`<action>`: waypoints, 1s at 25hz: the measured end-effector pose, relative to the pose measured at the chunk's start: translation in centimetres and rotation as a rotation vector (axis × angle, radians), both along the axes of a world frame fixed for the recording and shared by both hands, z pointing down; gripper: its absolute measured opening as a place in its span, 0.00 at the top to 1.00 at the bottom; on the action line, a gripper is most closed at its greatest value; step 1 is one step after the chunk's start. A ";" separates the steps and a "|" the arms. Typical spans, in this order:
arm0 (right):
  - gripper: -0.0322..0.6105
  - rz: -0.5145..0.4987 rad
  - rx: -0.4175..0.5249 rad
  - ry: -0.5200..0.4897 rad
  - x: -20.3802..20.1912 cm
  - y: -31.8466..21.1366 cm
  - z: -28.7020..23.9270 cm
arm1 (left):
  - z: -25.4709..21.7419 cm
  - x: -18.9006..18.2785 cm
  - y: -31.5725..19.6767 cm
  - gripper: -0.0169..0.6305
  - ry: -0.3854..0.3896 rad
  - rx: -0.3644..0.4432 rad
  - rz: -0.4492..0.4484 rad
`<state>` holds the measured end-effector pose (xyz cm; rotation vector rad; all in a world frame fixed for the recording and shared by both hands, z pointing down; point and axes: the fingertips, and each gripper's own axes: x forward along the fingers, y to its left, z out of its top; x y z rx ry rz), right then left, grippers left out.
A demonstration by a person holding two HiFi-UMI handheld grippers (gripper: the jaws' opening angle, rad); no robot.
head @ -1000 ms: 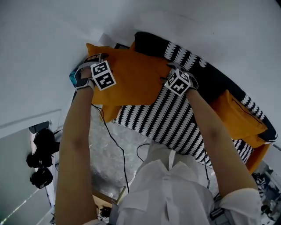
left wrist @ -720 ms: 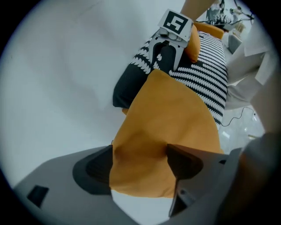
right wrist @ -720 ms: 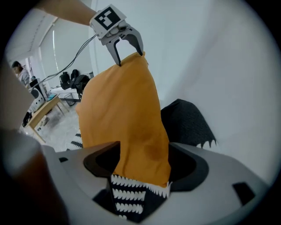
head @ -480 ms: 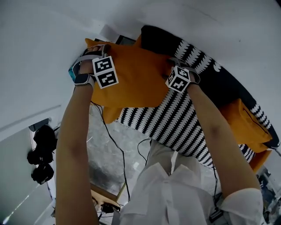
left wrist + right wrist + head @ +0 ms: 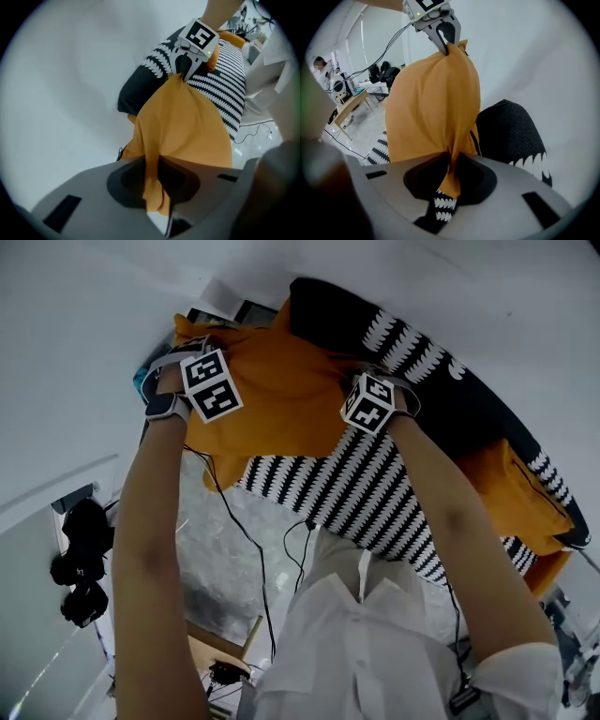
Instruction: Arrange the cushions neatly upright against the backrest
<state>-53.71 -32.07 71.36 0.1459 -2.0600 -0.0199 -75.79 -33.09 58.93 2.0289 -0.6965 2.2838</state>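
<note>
Orange cushion (image 5: 272, 395) front and centre in the head view, stretched between the two tools at the left end of the black-and-white patterned sofa (image 5: 375, 498). The left gripper (image 5: 199, 341) has one upper corner and the right gripper (image 5: 361, 373) has the other, close to the dark backrest (image 5: 422, 352). I can't tell whether the cushion's lower edge rests on the seat. A second orange cushion (image 5: 511, 488) sits at the sofa's far right end, well apart. A cable (image 5: 234, 521) trails across the floor below.

Over to the left gripper view: the jaws have just been closing, and they're pinched on a fold of orange fabric. The cloth runs away to the other tool, which nips the far corner.

Right gripper view now: these jaws have just been closing too, clamped on a gathered corner of the same cushion. The sofa pattern shows beneath, with the backrest to the right.
</note>
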 end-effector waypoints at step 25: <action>0.91 0.307 0.230 0.200 31.7 7.7 -13.3 | -1.4 28.8 3.5 0.90 0.197 -0.031 0.282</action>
